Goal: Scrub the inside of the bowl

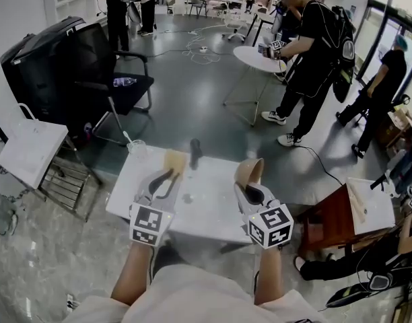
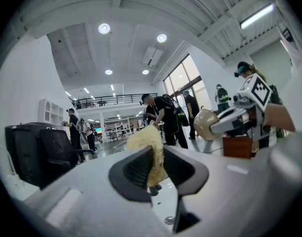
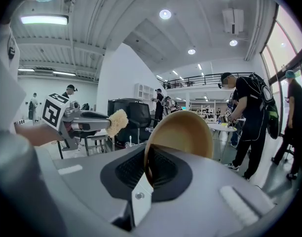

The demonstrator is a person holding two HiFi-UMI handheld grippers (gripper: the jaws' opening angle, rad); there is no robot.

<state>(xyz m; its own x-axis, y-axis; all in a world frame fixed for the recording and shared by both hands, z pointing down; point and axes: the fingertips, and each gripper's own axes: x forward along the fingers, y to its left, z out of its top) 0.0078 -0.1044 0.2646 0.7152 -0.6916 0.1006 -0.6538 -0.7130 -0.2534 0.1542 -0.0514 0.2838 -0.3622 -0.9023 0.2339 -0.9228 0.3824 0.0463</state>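
Bowl (image 3: 183,132): tan, smooth, round. It is tipped on edge, rim clamped in the jaws of the right gripper (image 3: 148,169), held above the white bench (image 1: 206,210).

Scrub pad (image 2: 147,147): pale yellow, coarse, fibrous. It is upright, pinched in the jaws of the left gripper (image 2: 153,169), apart from the bowl.

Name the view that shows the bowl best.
The right gripper view: the bowl fills its middle, its rim clamped between the jaws of the right gripper. The head view shows it small, held on edge above the table. The left gripper view shows it small, at the right.
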